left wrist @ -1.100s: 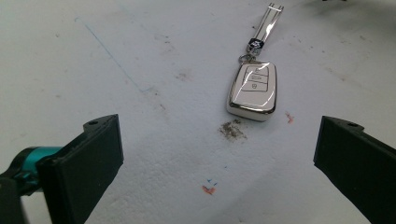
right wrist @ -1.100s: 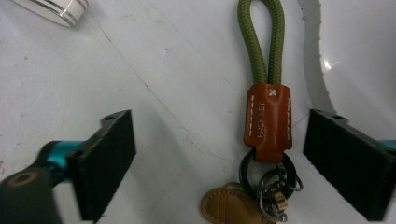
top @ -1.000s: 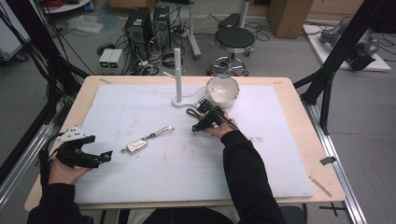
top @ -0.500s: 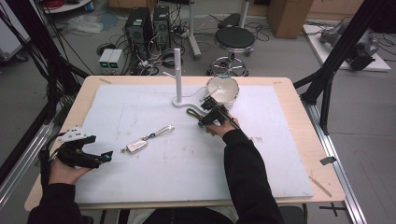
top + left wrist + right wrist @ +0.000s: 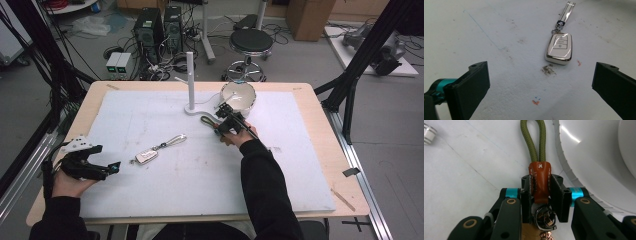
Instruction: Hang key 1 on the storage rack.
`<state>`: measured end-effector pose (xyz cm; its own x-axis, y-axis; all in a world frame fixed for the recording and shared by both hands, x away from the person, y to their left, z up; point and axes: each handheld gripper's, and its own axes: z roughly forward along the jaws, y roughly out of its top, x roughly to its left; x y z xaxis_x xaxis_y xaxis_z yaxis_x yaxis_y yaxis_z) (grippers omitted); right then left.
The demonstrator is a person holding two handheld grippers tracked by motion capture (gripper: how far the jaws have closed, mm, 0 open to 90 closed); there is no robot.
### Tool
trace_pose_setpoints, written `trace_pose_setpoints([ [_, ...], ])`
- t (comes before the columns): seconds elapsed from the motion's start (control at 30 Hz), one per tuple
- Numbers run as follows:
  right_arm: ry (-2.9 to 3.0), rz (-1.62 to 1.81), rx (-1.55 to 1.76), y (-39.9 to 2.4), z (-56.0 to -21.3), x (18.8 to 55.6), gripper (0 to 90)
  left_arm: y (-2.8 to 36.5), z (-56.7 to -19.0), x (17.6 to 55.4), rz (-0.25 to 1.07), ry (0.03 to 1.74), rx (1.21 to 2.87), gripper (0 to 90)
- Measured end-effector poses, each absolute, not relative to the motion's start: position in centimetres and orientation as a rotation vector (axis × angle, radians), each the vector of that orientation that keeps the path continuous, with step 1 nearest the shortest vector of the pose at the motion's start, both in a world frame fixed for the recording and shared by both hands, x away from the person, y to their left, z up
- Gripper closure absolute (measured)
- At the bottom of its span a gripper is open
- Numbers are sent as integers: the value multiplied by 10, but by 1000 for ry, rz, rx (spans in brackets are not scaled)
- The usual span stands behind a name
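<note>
My right gripper [image 5: 541,202] has just clamped the keychain [image 5: 539,183] by its stiff leather tab; cord loop is light, floppy. Left gripper [image 5: 541,85] gapes, empty.

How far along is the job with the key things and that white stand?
Done: the right tongs have just closed on the green cord keychain's brown leather tab. In hand: that keychain, beside the white bowl. Left: likely the white stand; the key fob lies untouched before the open left tongs.
</note>
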<state>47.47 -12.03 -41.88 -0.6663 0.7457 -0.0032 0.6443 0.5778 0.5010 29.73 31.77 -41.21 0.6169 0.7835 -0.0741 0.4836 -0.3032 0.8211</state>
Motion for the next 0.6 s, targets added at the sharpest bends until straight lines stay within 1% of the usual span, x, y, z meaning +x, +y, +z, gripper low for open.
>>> trace_pose_setpoints([
  [0.3, 2618, 741, 1115, -117, -409, 466, 719, 318, -412, 297, 431, 1003, 1963, 18],
  [0.6, 2577, 856, 1107, -129, -379, 461, 719, 317, -413, 298, 432, 1006, 1966, 18],
])
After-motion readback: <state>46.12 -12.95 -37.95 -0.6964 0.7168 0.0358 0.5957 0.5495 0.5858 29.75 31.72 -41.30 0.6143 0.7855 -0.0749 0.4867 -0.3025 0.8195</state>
